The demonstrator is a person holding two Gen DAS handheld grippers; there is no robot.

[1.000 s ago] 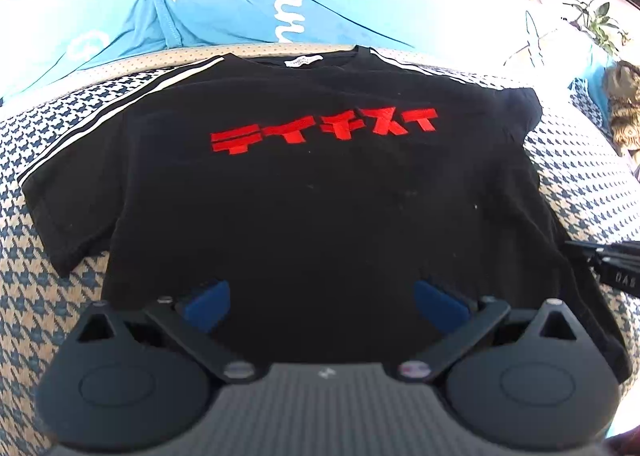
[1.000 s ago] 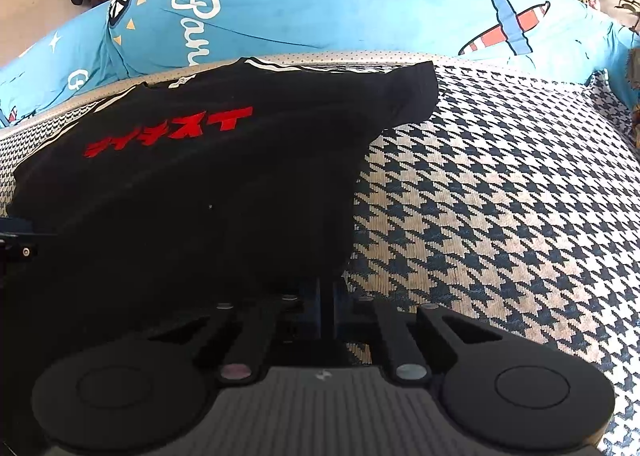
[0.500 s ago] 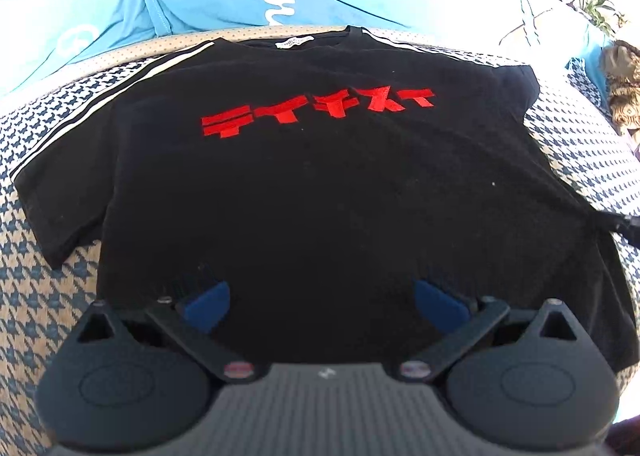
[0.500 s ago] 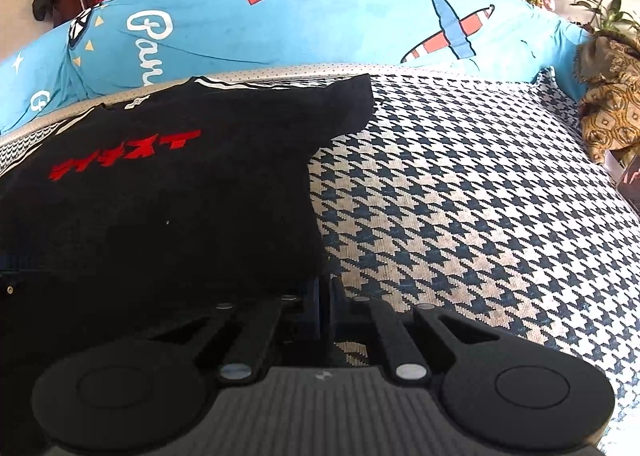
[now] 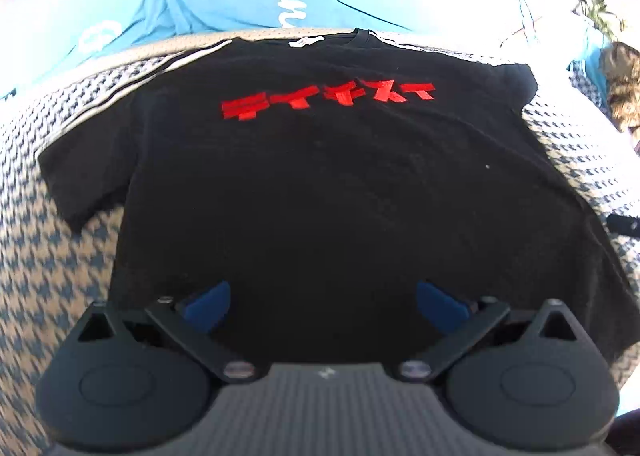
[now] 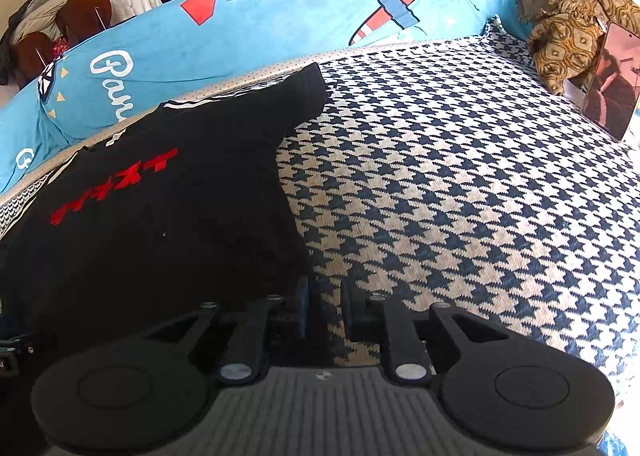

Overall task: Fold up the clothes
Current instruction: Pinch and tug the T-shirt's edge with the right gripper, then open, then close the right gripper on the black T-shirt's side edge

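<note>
A black T-shirt point(image 5: 320, 184) with red lettering point(image 5: 328, 98) lies spread face up on a houndstooth cover point(image 6: 460, 196), collar at the far side. My left gripper point(image 5: 323, 308) hovers over the shirt's near hem, its blue pads point(image 5: 208, 310) wide apart with nothing between them. My right gripper point(image 6: 326, 304) is at the T-shirt's point(image 6: 160, 224) near right corner. Its jaws are opening, and only the cover shows in the narrow gap. The shirt's edge lies against the left finger. A dark bit of the right gripper point(image 5: 624, 226) shows at the left wrist view's right edge.
A blue printed backrest point(image 6: 280, 28) runs behind the shirt. A brown patterned cloth point(image 6: 572, 28) and a propped phone point(image 6: 612, 84) sit at the far right. Bare houndstooth cover stretches to the right of the shirt. Chairs point(image 6: 84, 16) stand beyond the backrest.
The right gripper's jaws, shut at the shirt's corner before, have parted, and its view has rolled and lifted. The left gripper has shifted a little, still wide open.
</note>
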